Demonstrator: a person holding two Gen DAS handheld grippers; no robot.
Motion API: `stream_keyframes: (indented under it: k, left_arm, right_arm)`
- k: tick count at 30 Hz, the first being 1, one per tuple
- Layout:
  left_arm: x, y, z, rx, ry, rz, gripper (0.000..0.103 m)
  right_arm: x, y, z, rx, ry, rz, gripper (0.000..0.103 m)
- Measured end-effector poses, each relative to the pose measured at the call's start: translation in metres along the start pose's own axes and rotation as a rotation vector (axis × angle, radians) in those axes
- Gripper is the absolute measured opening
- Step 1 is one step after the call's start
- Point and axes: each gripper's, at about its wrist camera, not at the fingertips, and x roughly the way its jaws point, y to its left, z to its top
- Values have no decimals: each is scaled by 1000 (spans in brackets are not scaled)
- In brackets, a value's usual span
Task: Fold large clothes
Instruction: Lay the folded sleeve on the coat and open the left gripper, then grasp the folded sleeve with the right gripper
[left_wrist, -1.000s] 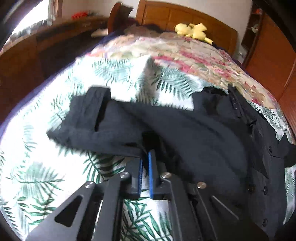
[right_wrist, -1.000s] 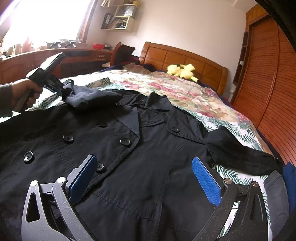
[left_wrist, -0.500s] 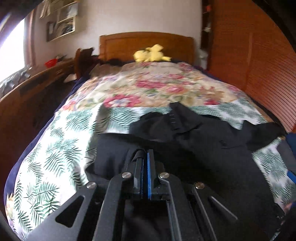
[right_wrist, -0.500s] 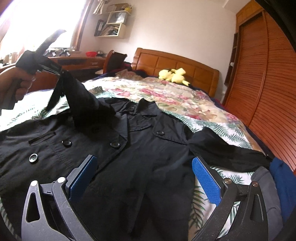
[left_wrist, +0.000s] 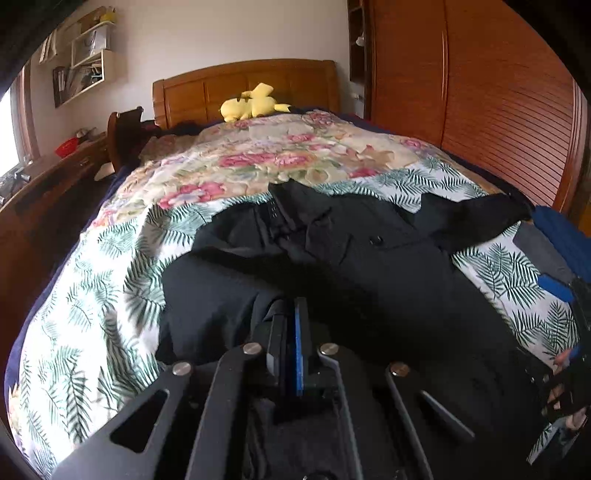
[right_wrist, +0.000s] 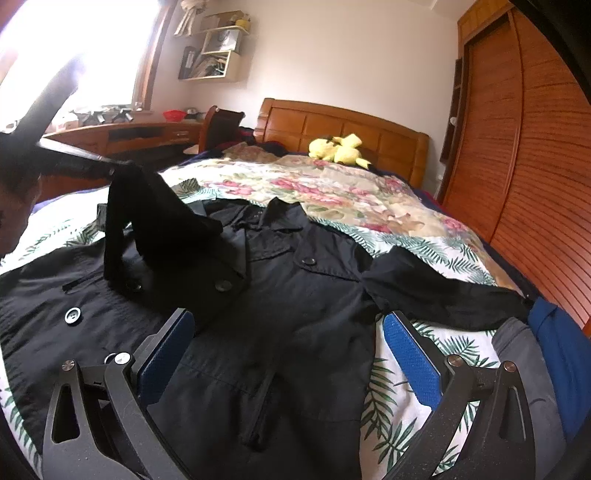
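Note:
A large black buttoned coat (right_wrist: 295, 295) lies face up on the bed, collar toward the headboard; it also shows in the left wrist view (left_wrist: 369, 266). My left gripper (left_wrist: 290, 314) is shut on the coat's left sleeve (right_wrist: 147, 221) and holds it lifted over the coat's chest. From the right wrist view the left gripper (right_wrist: 110, 168) is at the upper left. The other sleeve (right_wrist: 443, 295) lies flat to the right. My right gripper (right_wrist: 288, 343) is open and empty, low over the coat's lower front.
The bed has a palm-leaf sheet (right_wrist: 388, 398) and a floral quilt (right_wrist: 332, 192). A yellow plush toy (right_wrist: 336, 147) sits by the wooden headboard (right_wrist: 332, 122). Blue and grey clothes (right_wrist: 546, 343) lie at the bed's right edge. A wooden wardrobe (right_wrist: 535, 166) is right, a desk (right_wrist: 129, 136) left.
My left gripper has lifted the sleeve off the sheet and carried it up and inward over the coat's chest. My right gripper has stayed open and shifted slightly right.

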Motion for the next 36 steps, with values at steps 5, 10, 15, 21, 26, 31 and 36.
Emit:
stream_keyframes:
  k: [5, 10, 15, 21, 26, 31, 36]
  left_arm:
    - [0, -14, -21, 62, -2, 14, 4]
    - [-8, -20, -40, 68, -13, 2, 14]
    - [-26, -23, -56, 53, -41, -21, 22]
    - [-57, -17, -66, 21, -75, -26, 23]
    - [-89, -1, -82, -11, -104, -4, 23]
    - [-115, 20, -101, -52, -121, 22, 23]
    - [-130, 47, -117, -92, -123, 58, 23]
  right_arm:
    - [10, 2, -3, 2, 23, 8, 103]
    - [22, 6, -7, -2, 48, 21, 103]
    - [30, 8, -9, 6, 69, 32, 103]
    - [32, 10, -9, 10, 74, 38, 103]
    - [31, 15, -10, 21, 79, 65, 103]
    - [28, 27, -7, 41, 83, 125, 103]
    - [23, 51, 5, 52, 101, 221, 103]
